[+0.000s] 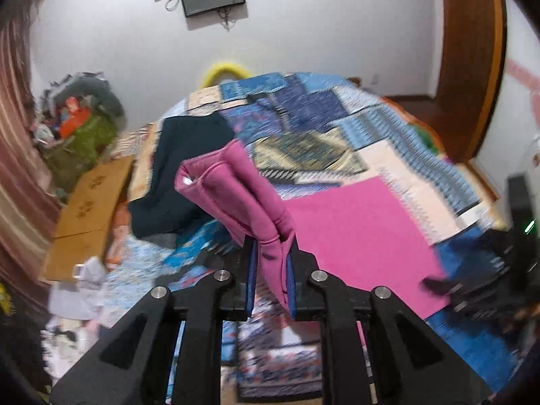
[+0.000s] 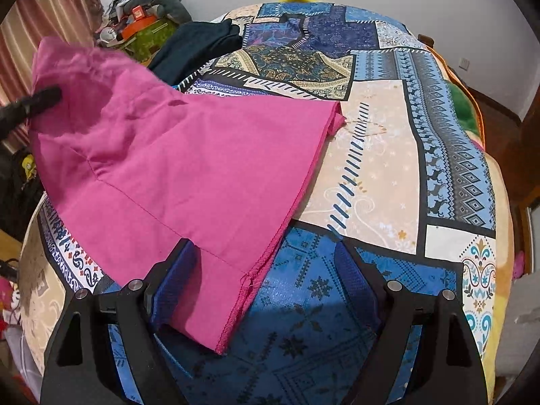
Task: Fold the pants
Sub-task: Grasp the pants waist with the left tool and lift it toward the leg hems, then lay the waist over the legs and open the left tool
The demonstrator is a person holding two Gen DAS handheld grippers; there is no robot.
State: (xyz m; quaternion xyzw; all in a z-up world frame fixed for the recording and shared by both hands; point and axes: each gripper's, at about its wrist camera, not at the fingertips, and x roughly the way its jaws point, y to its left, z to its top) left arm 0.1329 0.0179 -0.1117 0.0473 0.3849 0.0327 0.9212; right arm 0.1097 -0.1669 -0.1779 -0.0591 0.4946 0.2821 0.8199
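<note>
The pink pants (image 2: 175,168) lie spread on the patchwork bedspread (image 2: 381,175). My left gripper (image 1: 271,256) is shut on a bunched end of the pants (image 1: 236,185) and holds it lifted above the bed; the rest lies flat to the right (image 1: 357,236). My right gripper (image 2: 266,263) is open, low over the bed, with the pants' hem corner (image 2: 229,303) lying between its fingers against the left pad (image 2: 175,287). The left gripper's tip (image 2: 37,101) shows at the far left of the right wrist view, on the raised pink cloth.
A dark navy garment (image 1: 182,175) lies at the far left of the bed, also in the right wrist view (image 2: 199,47). A cluttered pile (image 1: 77,118) and cardboard (image 1: 87,209) sit beside the bed. A wooden door (image 1: 472,67) stands at the right.
</note>
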